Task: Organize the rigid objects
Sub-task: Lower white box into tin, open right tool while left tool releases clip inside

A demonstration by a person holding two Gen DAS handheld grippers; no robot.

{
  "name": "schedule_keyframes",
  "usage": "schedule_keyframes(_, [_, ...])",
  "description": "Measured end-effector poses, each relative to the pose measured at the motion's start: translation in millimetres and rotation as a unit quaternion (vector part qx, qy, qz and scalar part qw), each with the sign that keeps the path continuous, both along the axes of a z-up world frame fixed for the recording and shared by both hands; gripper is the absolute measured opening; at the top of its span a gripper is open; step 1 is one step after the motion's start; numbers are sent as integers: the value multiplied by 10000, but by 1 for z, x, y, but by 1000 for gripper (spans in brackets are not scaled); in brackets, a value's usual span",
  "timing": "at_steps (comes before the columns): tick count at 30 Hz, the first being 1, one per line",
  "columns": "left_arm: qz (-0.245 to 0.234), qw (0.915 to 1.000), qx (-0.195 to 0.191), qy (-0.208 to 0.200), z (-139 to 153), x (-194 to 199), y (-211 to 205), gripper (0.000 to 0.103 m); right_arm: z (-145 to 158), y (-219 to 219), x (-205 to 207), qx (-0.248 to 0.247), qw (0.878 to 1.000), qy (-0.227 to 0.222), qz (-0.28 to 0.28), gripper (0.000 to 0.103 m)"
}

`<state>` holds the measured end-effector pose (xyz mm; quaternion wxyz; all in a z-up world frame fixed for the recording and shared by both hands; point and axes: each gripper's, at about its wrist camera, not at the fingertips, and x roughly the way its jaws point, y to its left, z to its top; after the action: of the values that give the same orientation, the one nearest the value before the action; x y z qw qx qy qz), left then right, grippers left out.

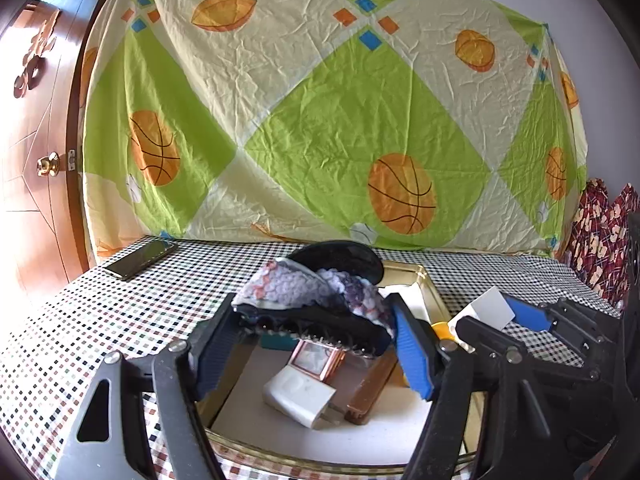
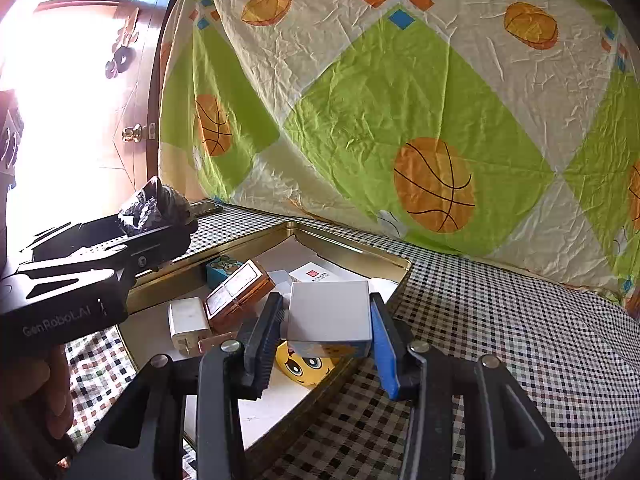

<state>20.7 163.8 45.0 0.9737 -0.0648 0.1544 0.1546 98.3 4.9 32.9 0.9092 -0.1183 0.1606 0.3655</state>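
Above the gold tray (image 2: 352, 246): right gripper (image 2: 325, 320) clamps a white box (image 2: 329, 312) flat-side-up over the near corner; left gripper (image 1: 316, 332) grips a hair clip (image 1: 316, 304) crosswise, nearer centre.

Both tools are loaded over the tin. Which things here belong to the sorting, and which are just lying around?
Job:
- gold tin tray
- hair clip in left tool
- grey box in right tool
- white charger
- copper box
- yellow face toy

Lying about:
- phone
- basketball sheet
- door
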Motion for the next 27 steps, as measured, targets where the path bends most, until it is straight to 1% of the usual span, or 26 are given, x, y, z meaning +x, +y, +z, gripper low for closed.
schedule_keyframes(7, [2, 9998, 24, 212, 1, 10, 13, 73, 6, 16, 11, -90, 9999, 81, 118, 45])
schedule_keyframes(15, [-147, 9969, -97, 769, -3, 34, 30, 72, 17, 37, 41, -133, 9989, 419, 184, 45])
schedule_keyframes(18, [-249, 9947, -259, 959, -7, 42, 35, 73, 16, 45, 53, -210, 9980, 567, 164, 45])
schedule_keyframes(21, [-320, 9927, -237, 1138, -11, 50, 35, 72, 12, 51, 63, -290, 9967, 741, 145, 45])
schedule_keyframes(27, [-380, 9905, -254, 1296, -17, 57, 34, 73, -1, 58, 78, -454, 9942, 972, 80, 45])
